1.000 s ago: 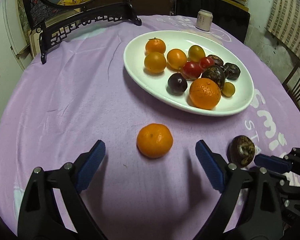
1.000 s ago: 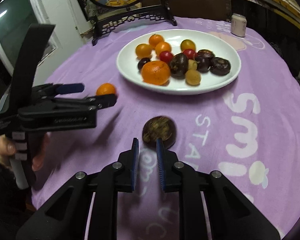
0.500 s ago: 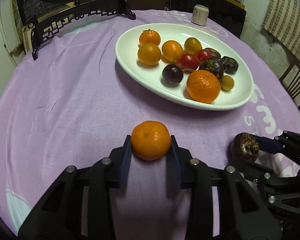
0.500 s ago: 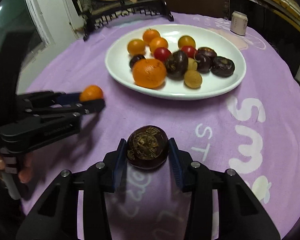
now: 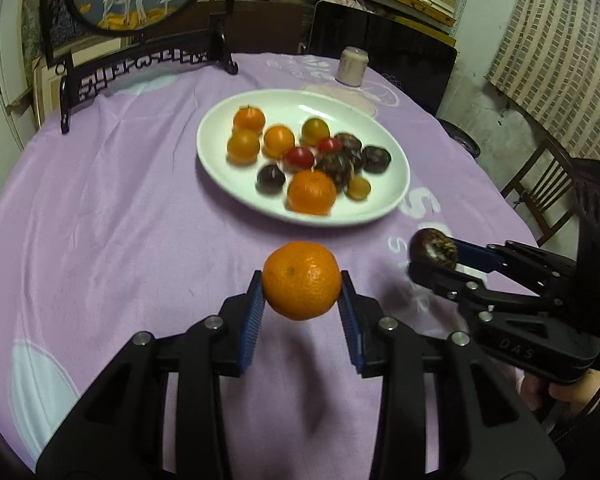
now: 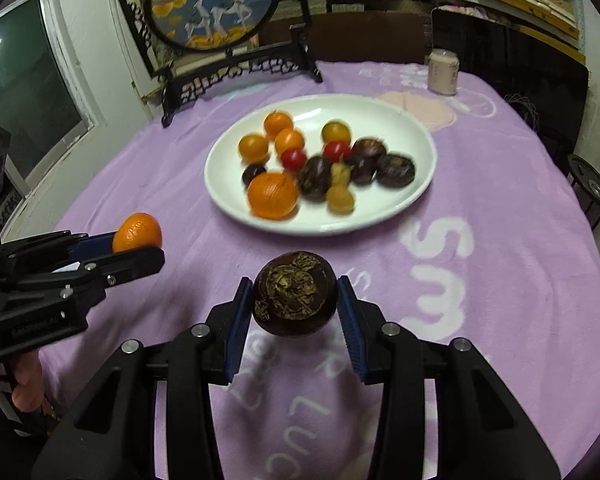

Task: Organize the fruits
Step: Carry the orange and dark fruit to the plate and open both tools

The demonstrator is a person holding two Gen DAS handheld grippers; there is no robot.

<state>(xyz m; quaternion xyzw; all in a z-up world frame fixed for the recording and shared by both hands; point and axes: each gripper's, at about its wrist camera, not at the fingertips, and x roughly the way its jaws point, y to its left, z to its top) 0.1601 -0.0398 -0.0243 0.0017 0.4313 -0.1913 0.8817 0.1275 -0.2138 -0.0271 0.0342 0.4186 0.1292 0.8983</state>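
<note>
Orange-skinned round mandarin (image 5: 301, 280) clamped left, dark wrinkled round fruit (image 6: 295, 294) clamped right, we are carrying both level toward the white oval plate (image 5: 392, 200).

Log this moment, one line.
left gripper: shut on tangerine | right gripper: shut on dark fruit | both lifted | plate: ahead

right gripper (image 6: 296, 306) clamping dark fruit (image 6: 295, 294), white plate (image 6: 420, 184) beyond
</note>
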